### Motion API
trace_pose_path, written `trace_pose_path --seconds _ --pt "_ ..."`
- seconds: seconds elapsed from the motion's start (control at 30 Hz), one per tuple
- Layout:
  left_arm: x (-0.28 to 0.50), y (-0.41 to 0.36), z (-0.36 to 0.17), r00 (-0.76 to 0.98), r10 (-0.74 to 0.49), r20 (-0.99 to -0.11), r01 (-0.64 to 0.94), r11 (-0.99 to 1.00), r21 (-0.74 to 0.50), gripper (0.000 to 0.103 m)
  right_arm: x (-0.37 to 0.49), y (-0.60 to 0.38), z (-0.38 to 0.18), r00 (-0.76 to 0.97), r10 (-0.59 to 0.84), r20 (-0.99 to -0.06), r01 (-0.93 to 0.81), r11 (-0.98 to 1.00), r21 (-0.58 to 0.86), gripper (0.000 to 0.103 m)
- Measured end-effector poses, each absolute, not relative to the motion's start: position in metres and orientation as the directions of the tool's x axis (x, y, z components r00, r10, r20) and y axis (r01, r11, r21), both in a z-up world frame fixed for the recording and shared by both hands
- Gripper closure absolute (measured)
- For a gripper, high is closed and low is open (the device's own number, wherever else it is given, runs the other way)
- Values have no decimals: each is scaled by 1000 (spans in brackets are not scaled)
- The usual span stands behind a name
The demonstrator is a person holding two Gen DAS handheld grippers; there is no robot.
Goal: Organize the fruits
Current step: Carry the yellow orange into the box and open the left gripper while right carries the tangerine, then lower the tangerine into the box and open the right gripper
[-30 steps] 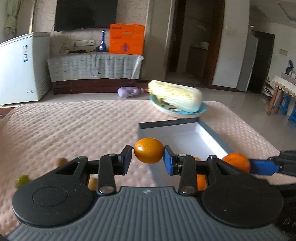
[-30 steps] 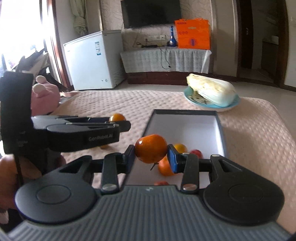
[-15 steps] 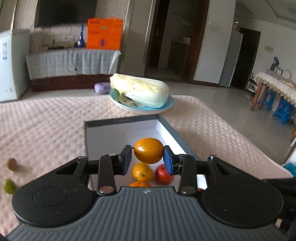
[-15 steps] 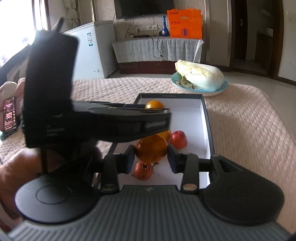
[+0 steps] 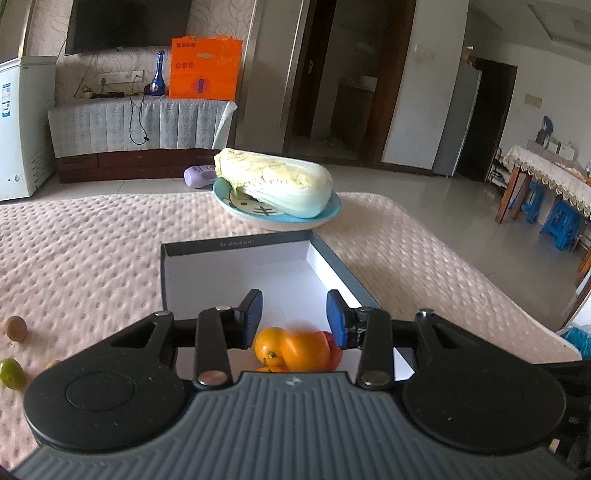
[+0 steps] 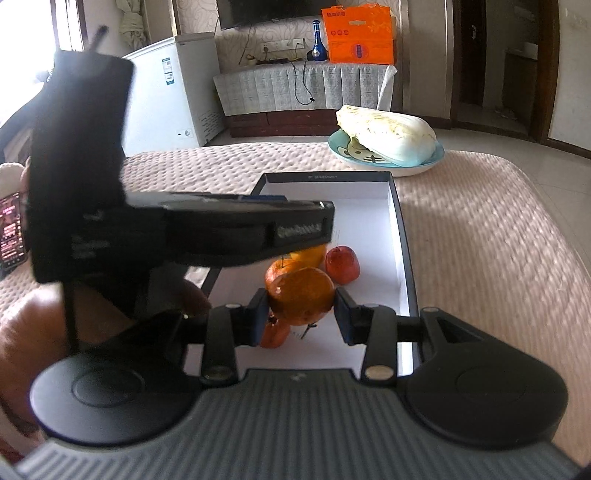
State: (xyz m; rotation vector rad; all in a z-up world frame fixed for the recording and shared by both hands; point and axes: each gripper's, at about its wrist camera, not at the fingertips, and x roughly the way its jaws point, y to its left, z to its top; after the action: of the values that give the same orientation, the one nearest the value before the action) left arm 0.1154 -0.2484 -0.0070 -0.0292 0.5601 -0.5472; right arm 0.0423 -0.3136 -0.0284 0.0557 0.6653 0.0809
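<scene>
- A pale cabbage (image 5: 275, 184) lies on a blue plate (image 5: 328, 214) at the far edge of the pink quilted cover (image 5: 85, 251).
- Far left, a white freezer (image 5: 18, 125).
- Beside it, a cloth-draped cabinet (image 5: 140, 125) bears a blue bottle (image 5: 159, 74) and an orange bag (image 5: 205, 68).
- A dark television (image 5: 127, 24) hangs above.
- Far right, blue stools (image 5: 561, 221) stand under a table (image 5: 546, 171).

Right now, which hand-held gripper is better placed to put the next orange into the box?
Right. The right hand-held gripper is shut on an orange above the box. The left hand-held gripper is empty, its jaws opening; the fruit under it already lies in the box.
</scene>
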Motion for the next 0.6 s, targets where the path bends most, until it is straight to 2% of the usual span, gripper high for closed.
trace_pose_path --seconds 0.07,0.47,0.6 --pt "114 -244 -5 717 -499 -487 480 860 -174 49 44 -313 -28 787 91 -610 -54 995 80 62" --pt "99 -190 15 792 -446 -416 401 895 -197 49 58 -298 -24 804 92 -587 -46 995 92 62" --pt "89 -163 19 810 -406 -424 346 914 -213 49 67 -294 -23 805 99 -584 -39 993 114 62"
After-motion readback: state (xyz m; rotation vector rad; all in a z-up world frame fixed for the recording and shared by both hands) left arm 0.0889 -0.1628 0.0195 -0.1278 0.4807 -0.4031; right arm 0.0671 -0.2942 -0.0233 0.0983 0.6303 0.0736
